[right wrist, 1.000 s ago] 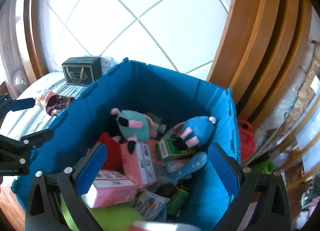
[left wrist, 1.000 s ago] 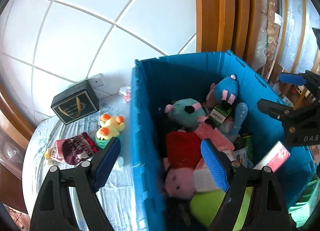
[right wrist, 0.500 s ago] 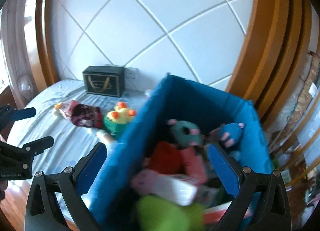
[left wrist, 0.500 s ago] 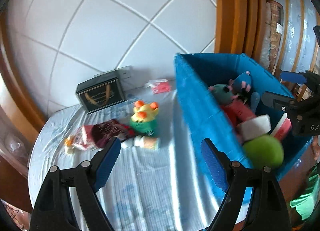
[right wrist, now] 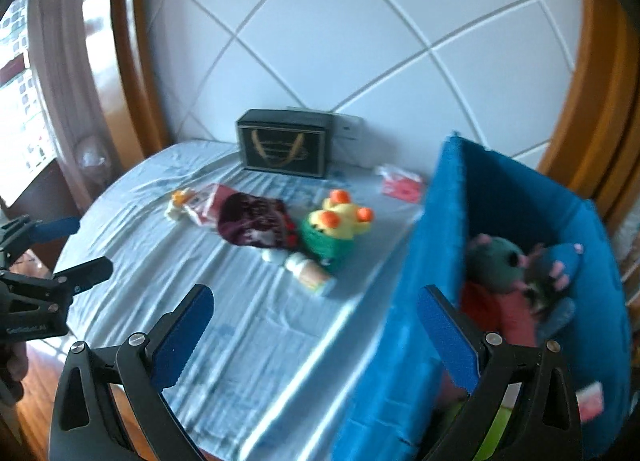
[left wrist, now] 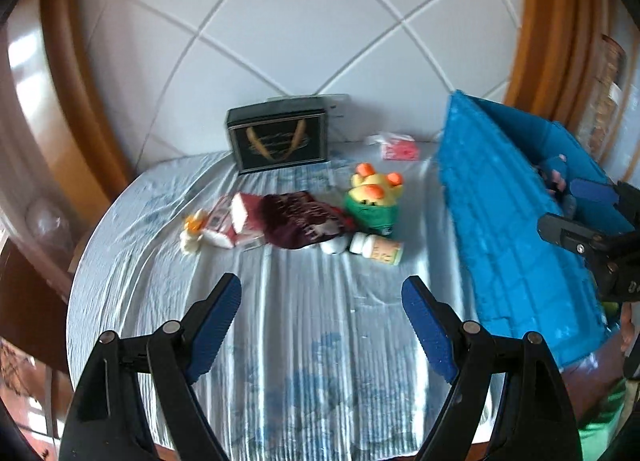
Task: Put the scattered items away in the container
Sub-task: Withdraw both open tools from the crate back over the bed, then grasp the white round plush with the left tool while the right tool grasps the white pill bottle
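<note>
Scattered items still lie in a loose row across the pale blue striped tablecloth (left wrist: 304,325), left of the blue fabric storage box (left wrist: 516,245).

Left wrist view: left gripper (left wrist: 321,297), both blue pads spread wide, nothing between them. Ahead of the pads, far side of the bare cloth: a small white-capped bottle with a peach label (left wrist: 376,248), lying on its side, long axis running left-right, cap end to the left. Touching or just behind it, a yellow-and-green plush toy with orange knobs (left wrist: 374,197). Further left, a dark maroon printed pouch (left wrist: 304,219), then a red-and-white carton (left wrist: 240,221), then a small white-and-orange figure (left wrist: 191,235). A pink packet (left wrist: 400,149) sits far, near the box corner; a black gift box with gold handles (left wrist: 280,139) stands against the wall. The bottle lies slightly right of the centre line between the fingers.

Right wrist view: right gripper (right wrist: 314,323), pads likewise wide and empty. Its right finger overlaps the box wall in the picture; contact cannot be told. The row of items lies far and left of its centre.

Judgement: the left gripper is nearer the row and better lined up. The bottle's axis runs from finger to finger, so a roll of the wrist would suit a grip on it.
</note>
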`<move>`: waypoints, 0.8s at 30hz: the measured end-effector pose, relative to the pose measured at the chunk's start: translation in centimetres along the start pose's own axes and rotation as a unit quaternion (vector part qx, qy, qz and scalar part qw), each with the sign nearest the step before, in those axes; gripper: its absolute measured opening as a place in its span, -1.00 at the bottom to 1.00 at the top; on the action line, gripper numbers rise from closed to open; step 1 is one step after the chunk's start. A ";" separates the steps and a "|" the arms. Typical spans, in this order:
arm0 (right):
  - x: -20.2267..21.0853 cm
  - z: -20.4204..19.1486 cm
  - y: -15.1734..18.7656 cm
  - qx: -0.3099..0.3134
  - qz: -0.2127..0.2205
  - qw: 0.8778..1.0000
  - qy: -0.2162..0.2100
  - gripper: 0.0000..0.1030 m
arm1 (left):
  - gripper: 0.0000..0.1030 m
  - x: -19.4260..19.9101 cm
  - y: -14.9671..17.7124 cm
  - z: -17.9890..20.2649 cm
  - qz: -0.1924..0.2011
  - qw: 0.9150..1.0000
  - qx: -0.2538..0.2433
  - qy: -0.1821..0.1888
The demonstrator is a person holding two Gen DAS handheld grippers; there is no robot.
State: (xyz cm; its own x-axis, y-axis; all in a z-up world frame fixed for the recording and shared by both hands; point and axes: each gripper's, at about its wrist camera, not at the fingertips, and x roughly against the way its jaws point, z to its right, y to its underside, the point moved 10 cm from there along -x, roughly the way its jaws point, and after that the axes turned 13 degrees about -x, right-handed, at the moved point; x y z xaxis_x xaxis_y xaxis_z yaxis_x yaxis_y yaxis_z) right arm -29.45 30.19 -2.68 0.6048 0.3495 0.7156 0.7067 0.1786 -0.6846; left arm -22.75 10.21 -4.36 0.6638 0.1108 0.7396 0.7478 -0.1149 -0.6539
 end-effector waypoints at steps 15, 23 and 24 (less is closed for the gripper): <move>-10.1 -3.1 0.7 -0.015 0.003 0.999 -0.032 1.00 | 0.60 -8.1 5.5 -8.3 -0.025 0.993 0.100 -0.060; -16.6 -1.5 3.7 -0.063 -0.026 0.998 0.011 1.00 | 0.60 -16.7 8.0 -9.6 -0.057 0.994 0.091 -0.017; -17.2 -1.4 4.0 -0.073 -0.028 0.997 0.012 1.00 | 0.60 -17.7 8.1 -9.4 -0.058 0.995 0.085 -0.015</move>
State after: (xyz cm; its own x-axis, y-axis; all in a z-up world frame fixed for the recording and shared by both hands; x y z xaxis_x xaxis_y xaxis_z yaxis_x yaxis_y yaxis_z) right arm -36.50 23.65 -17.56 0.5702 0.3198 0.7567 0.7848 0.0601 -0.6168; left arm -28.57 -1.91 -21.21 0.5711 0.1426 0.8084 0.8090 0.0691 -0.5837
